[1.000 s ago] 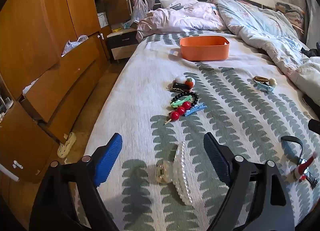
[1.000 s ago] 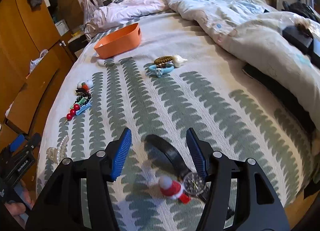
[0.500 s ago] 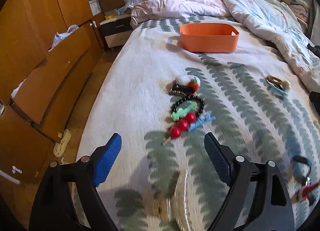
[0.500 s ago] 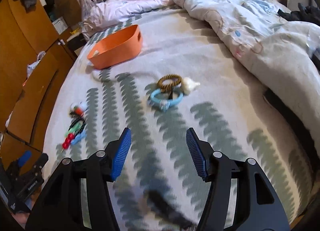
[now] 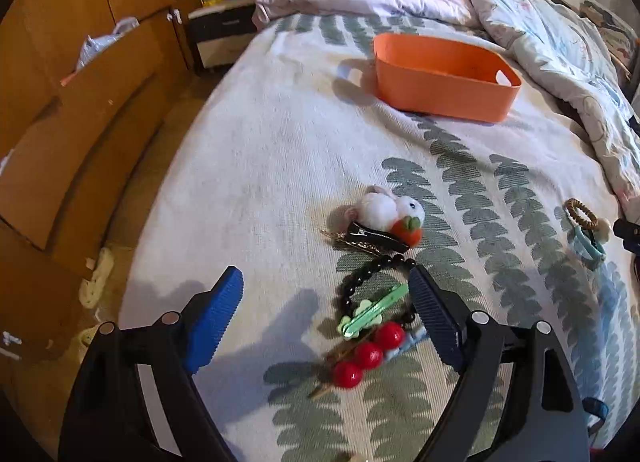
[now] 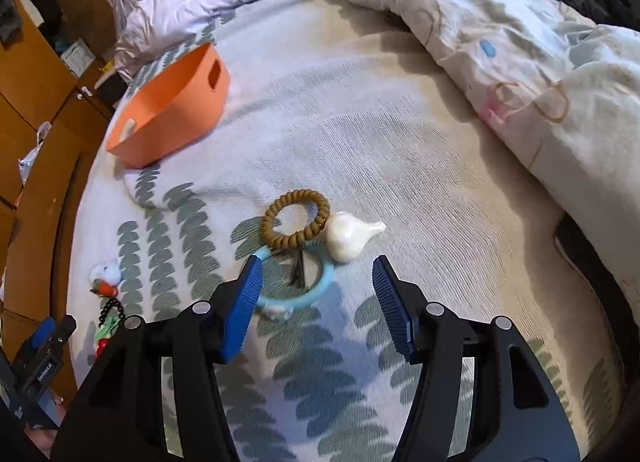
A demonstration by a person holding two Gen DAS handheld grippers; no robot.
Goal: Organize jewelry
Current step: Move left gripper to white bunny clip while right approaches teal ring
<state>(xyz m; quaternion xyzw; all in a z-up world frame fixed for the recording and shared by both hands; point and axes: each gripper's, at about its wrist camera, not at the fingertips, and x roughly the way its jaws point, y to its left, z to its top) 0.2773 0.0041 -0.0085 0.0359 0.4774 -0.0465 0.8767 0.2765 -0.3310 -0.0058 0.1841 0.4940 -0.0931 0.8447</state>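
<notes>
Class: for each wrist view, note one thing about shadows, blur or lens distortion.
Left wrist view: the left gripper casts dark shadows on the bedspread; the wardrobe bows from fisheye distortion. Right wrist view: the brown hair tie looks sharp; the bedspread's lower leaf print is softer.

You have one orange bin [image 5: 440,90] on the bed, one black bead bracelet [image 5: 360,282], one green clip [image 5: 372,310], three red beads [image 5: 368,356], one brown coil tie [image 6: 295,224], one blue ring [image 6: 316,290] and one white shell piece [image 6: 348,238].
</notes>
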